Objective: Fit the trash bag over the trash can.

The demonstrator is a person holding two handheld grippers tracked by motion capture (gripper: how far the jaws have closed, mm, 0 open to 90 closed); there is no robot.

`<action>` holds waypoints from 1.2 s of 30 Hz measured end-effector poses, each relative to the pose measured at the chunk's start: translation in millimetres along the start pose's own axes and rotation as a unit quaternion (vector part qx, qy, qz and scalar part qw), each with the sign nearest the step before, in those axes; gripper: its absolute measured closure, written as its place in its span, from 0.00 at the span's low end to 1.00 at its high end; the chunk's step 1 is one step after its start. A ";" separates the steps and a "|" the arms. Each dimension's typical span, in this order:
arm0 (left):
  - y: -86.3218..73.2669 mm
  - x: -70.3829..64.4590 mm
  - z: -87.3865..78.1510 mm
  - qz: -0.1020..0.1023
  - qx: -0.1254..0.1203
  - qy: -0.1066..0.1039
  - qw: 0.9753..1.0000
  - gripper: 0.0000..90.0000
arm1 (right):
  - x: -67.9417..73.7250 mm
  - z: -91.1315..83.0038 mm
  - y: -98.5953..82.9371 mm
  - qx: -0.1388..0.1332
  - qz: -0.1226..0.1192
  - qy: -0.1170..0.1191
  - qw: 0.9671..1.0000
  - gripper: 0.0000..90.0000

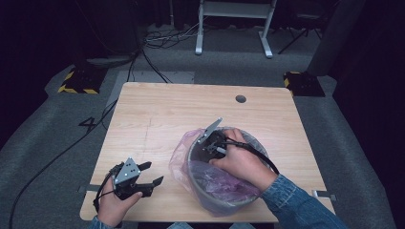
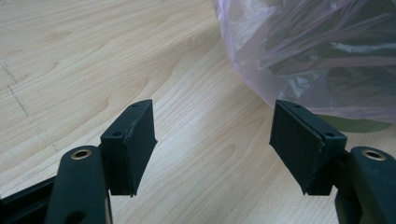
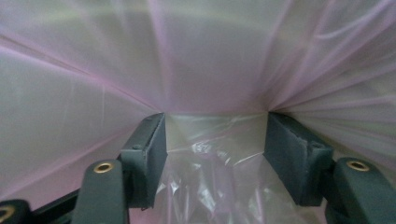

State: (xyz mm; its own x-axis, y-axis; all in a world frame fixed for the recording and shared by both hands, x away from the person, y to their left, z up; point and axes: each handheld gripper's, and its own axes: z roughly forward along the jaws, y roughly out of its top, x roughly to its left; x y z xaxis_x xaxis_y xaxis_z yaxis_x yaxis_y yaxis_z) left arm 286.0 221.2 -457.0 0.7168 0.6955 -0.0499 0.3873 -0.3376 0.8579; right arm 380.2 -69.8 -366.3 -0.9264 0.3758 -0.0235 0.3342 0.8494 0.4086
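A grey round bin (image 1: 210, 199) lined with a pink see-through bag (image 1: 180, 160) stands on the wooden table (image 1: 157, 114), front right of centre. My right gripper (image 1: 206, 145) reaches inside the bin at its far-left rim. In the right gripper view the right gripper (image 3: 215, 125) is open, its tips pressed against the stretched bag (image 3: 201, 60), with loose film between the jaws. My left gripper (image 1: 154, 172) rests low near the table's front left, open and holding nothing. In the left gripper view the left gripper (image 2: 215, 128) faces the bag (image 2: 317, 51) and the bin wall (image 2: 359, 125).
A round cable hole (image 1: 240, 98) sits near the table's far edge. On the floor beyond lie cables (image 1: 162, 38), a white desk frame (image 1: 234, 28) and two yellow-and-black bases (image 1: 79, 82). The table's left and far parts are bare wood.
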 end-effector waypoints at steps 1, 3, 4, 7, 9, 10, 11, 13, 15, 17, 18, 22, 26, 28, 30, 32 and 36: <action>0.1 0.2 0.1 0.003 0.000 0.000 1.000 0.34 | -0.1 2.3 -0.5 0.005 0.003 0.002 1.000 0.42; 0.1 -0.2 0.1 0.002 0.000 0.000 1.000 0.34 | -0.3 6.9 -1.7 0.013 0.005 0.004 1.000 0.40; 0.2 0.1 0.0 0.004 0.001 0.000 1.000 0.34 | -0.8 9.4 -2.8 0.019 0.004 0.002 1.000 0.39; -0.1 0.0 -0.2 0.000 -0.001 0.000 1.000 0.34 | -1.7 12.6 -5.1 0.024 0.003 0.002 1.000 0.36; -0.3 -0.1 -0.6 -0.002 -0.002 0.000 1.000 0.34 | -2.3 7.5 -4.9 0.010 0.015 0.010 1.000 0.35; -0.3 0.2 -0.6 -0.001 -0.001 0.001 1.000 0.34 | -2.6 1.7 -4.1 -0.003 0.019 0.010 1.000 0.36; -0.4 0.0 -0.5 -0.003 -0.002 0.001 1.000 0.34 | -2.5 -2.4 -3.4 -0.010 0.019 0.009 1.000 0.36; -0.2 0.0 -0.5 0.000 -0.001 0.000 1.000 0.34 | -1.8 -15.4 -1.4 -0.036 0.018 0.006 0.999 0.36; 0.0 0.0 -0.7 0.000 -0.001 0.000 1.000 0.34 | -1.2 -27.0 -0.5 -0.054 0.017 0.000 0.998 0.36; 0.1 0.3 -0.7 -0.001 -0.002 0.001 1.000 0.34 | -0.1 -40.6 -0.2 -0.074 0.015 0.000 0.997 0.36; 0.1 0.3 -0.6 0.000 -0.002 0.001 1.000 0.34 | 0.9 -49.2 -0.3 -0.086 0.013 -0.001 0.996 0.37; 0.6 0.1 0.6 0.003 0.000 -0.001 1.000 0.34 | 5.8 -73.7 -1.6 -0.119 0.003 -0.006 0.993 0.41; 0.6 -0.3 1.7 0.000 0.000 -0.001 1.000 0.34 | 15.7 -97.2 -4.0 -0.148 -0.008 -0.006 0.989 0.46; 0.9 0.3 1.8 0.004 0.001 -0.001 1.000 0.34 | 22.2 -106.5 -5.7 -0.158 -0.016 -0.004 0.987 0.49; 0.9 -0.5 2.3 -0.002 0.000 -0.003 1.000 0.34 | 30.1 -113.4 -8.1 -0.165 -0.027 0.001 0.986 0.52; 1.1 -0.7 3.1 -0.001 0.001 -0.003 1.000 0.34 | 38.8 -116.1 -10.6 -0.166 -0.039 0.013 0.985 0.57; 1.9 -1.6 4.8 0.002 0.003 -0.005 1.000 0.34 | 52.9 -104.3 -11.1 -0.143 -0.062 0.033 0.987 0.64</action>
State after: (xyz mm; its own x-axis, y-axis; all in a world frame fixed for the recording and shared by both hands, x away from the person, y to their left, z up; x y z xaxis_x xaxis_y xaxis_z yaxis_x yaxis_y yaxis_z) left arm 288.3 216.4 -457.8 0.7242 0.6876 -0.0515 0.3874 -0.3439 0.8554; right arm 309.4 -98.0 -276.9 -0.9695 0.2427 -0.0329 0.1643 0.7441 0.6476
